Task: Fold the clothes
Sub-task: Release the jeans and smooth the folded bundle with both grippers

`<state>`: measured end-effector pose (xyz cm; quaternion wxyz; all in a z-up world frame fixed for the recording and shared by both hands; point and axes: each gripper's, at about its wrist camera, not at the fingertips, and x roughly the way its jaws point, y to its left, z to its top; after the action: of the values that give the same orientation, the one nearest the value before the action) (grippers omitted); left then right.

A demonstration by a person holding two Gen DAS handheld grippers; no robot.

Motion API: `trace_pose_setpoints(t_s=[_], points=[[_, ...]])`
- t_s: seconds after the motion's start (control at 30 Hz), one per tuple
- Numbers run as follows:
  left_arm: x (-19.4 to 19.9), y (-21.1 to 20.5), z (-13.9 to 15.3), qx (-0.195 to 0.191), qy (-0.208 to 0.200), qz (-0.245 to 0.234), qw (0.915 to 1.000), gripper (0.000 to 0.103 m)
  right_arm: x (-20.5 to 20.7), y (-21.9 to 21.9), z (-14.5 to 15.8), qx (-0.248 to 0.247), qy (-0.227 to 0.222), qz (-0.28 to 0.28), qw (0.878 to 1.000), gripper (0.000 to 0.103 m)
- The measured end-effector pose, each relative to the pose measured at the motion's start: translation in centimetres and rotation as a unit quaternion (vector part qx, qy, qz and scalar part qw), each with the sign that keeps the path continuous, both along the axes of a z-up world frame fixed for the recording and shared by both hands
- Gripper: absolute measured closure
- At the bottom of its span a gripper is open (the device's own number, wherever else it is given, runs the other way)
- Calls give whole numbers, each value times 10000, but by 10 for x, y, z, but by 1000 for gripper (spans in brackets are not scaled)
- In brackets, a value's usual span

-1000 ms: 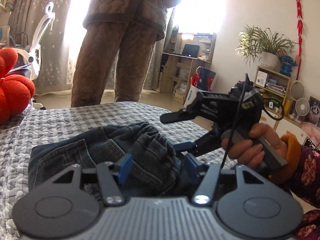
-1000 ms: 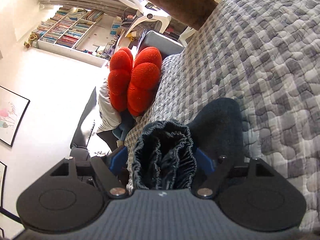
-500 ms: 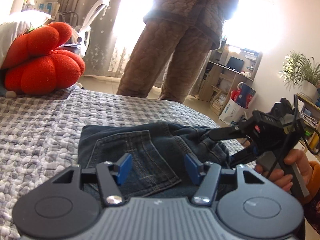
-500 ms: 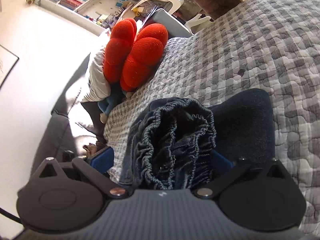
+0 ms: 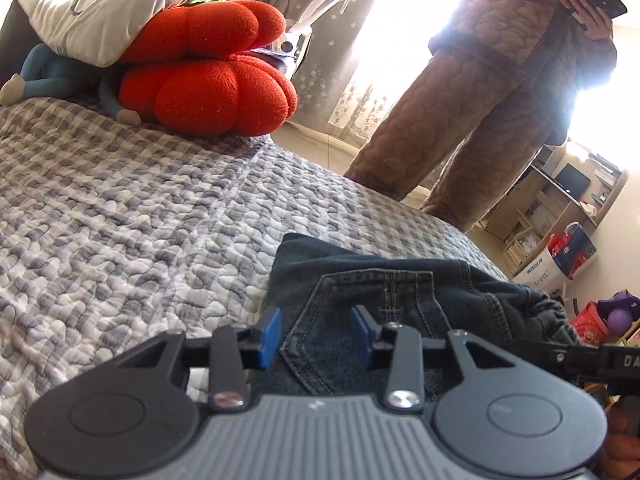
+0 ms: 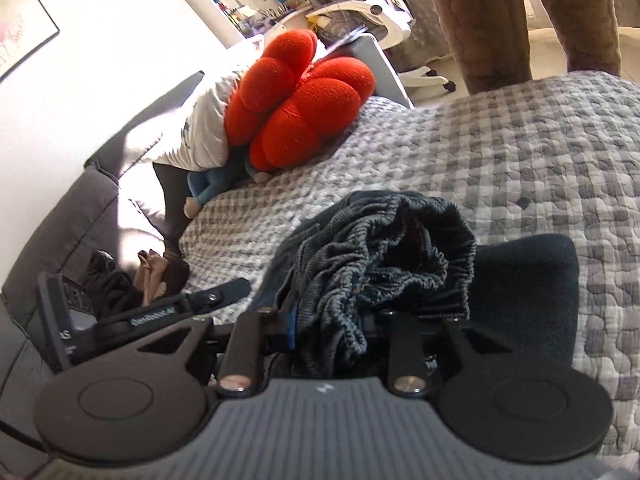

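Observation:
Dark blue jeans [image 5: 384,300] lie folded on the grey checked quilt [image 5: 140,216], a back pocket facing up. My left gripper [image 5: 316,334] is open, its blue pads either side of the pocket's near corner, resting on or just above the denim. In the right wrist view the bunched elastic waistband of the jeans [image 6: 384,256] sits between the jaws of my right gripper [image 6: 340,332], which is shut on it. The left gripper's body [image 6: 160,312] shows at the lower left of that view.
Red pumpkin cushions [image 5: 208,68] and a white pillow [image 5: 104,4] lie at the far end of the quilt. A person in brown quilted clothes [image 5: 500,80] stands beside the bed. A grey sofa [image 6: 60,240] lies to the left; shelves and bags stand at the right.
The left gripper has swung left and lowered onto the jeans' pocket, and the jeans lie flatter. The right gripper has closed tighter on the waistband and turned towards the cushions.

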<state>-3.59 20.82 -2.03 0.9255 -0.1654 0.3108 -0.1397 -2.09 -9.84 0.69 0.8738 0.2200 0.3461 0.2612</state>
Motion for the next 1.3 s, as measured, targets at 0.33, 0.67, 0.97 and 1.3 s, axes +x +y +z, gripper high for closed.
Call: trace_pose_setpoints(t_s=[0.33,0.67,0.97,1.3], points=[[7,-61,1,636,-223,-1297,9893,62,-13,-40,-3,-222,194,-207,9994,63],[-1,-84,8,735,-412,-1900,9782,61,-40,-68,13,-497,-652,-611,9948,44],[-16,-119,-4,1127,-401,-2785,9529,59,-19,-19,9,-1554,-1533,-52,9759,70],[-12,-117,-12,1196,-75,-3011,9460,57,-16,-4,-32,-2732,-1447,-64,9510,75]])
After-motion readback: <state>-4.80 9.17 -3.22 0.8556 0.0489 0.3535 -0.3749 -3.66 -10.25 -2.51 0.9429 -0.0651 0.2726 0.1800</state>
